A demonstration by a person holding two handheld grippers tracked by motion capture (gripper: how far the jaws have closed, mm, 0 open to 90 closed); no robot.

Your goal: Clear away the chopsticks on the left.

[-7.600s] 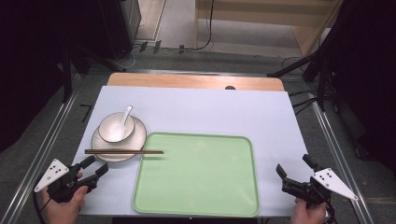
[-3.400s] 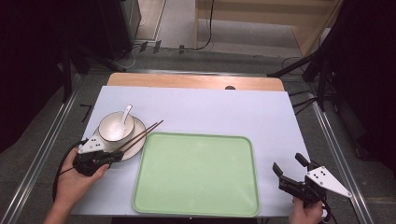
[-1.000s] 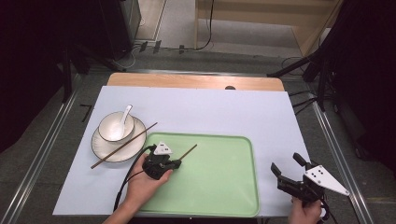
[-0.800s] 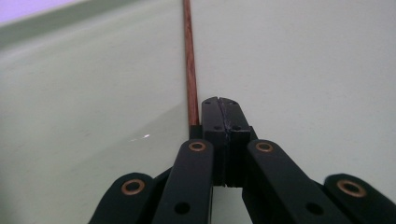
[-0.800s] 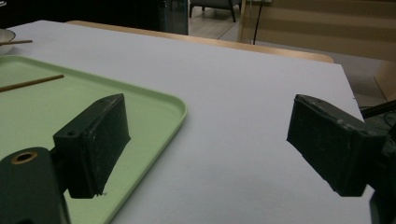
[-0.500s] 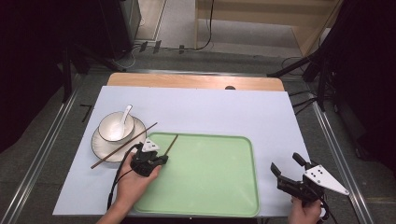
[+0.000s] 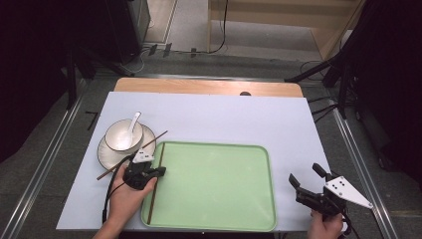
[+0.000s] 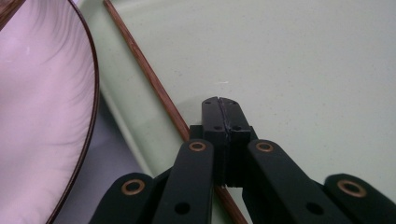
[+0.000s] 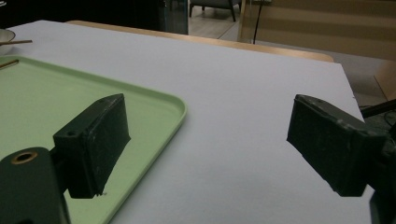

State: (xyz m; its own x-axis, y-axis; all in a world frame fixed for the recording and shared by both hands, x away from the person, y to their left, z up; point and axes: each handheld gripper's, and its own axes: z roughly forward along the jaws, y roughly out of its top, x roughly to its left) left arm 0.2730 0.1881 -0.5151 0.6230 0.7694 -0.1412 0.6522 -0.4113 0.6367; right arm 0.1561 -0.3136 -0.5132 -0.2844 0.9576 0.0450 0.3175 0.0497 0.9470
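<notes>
High view: left tongs (image 7: pixel 158 172) sit over the left edge of the green tray (image 7: pixel 214 219), held in the person's left hand (image 7: pixel 124 191), which comes in from the bottom edge. One brown chopstick (image 7: pixel 155 184) lies along the tray's left side, inside the rim, running roughly front to back, w/ the tongs right over its upper half. Second chopstick (image 7: pixel 107 173) rests slanted across the plate (image 7: pixel 102 152), one end poking out past the plate toward the tray's far left corner, other end off the plate's near side on the desk (image 7: pixel 224 114). White bowl (image 7: pixel 119 137) sits on that plate w/ a white spoon (image 7: pixel 132 123) in it, just left of the tray. Left gripper view: jaws fully closed, pads pressed together w/ nothing visible betw. them; the chopstick (image 8: pixel 154 84) runs just beside the closed tips on their left, passing under the linkage, flat on the tray floor (image 8: pixel 299 65) near its raised rim; can't tell if the tips touch it. Plate edge (image 8: pixel 88 93) close by on the left there. Right tongs (image 7: pixel 308 186) are at the desk's near right corner, well apart from the tray's right edge, in the right hand (image 7: pixel 326 226). Right gripper view: jaws spread wide, empty, pointing across the white desk top (image 9: pixel 243 84), tray corner (image 9: pixel 180 109) by one jaw.
</notes>
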